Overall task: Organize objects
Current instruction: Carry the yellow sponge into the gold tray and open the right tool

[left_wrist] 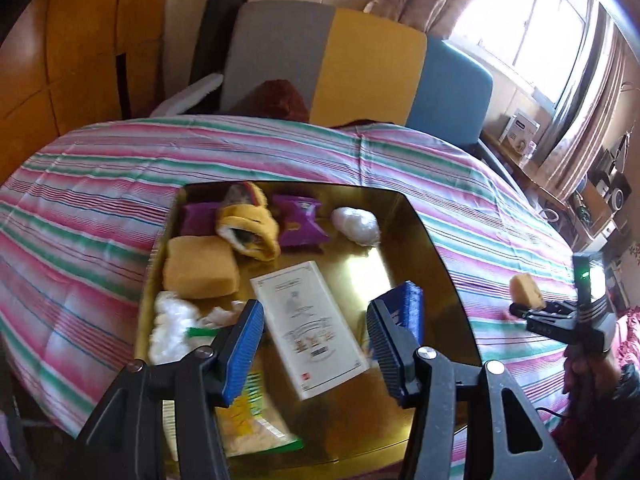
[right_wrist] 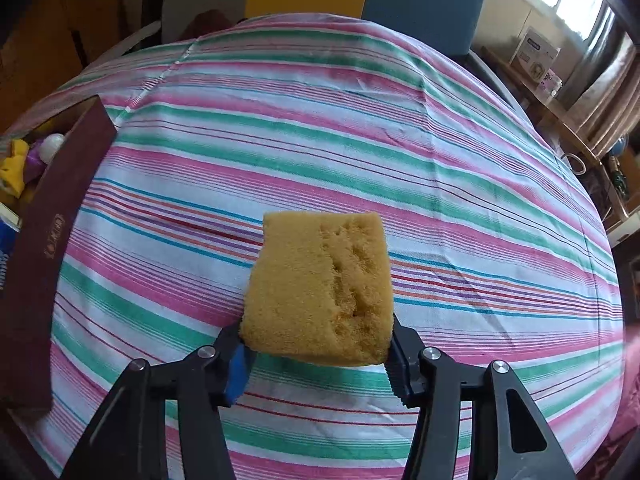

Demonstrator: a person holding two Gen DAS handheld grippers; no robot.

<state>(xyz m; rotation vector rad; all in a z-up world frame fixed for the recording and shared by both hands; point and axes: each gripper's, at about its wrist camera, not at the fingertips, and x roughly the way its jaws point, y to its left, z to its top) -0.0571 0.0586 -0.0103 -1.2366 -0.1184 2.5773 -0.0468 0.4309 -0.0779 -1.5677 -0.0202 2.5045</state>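
Observation:
My right gripper (right_wrist: 316, 360) is shut on a yellow sponge (right_wrist: 320, 288) and holds it above the striped cloth (right_wrist: 360, 128); the gripper and sponge (left_wrist: 527, 290) also show at the right of the left wrist view. My left gripper (left_wrist: 316, 344) is open and empty, above a gold-lined box (left_wrist: 420, 232). The box holds a second yellow sponge (left_wrist: 199, 267), a white booklet (left_wrist: 310, 328), a blue pack (left_wrist: 408, 312), purple packets (left_wrist: 300, 222), a yellow sock (left_wrist: 250, 226) and white wads (left_wrist: 356, 226).
The box's dark red outer wall (right_wrist: 52, 216) stands at the left of the right wrist view. A grey, yellow and blue headboard (left_wrist: 360, 64) rises behind the bed. A cluttered shelf (left_wrist: 592, 196) and a window lie to the right.

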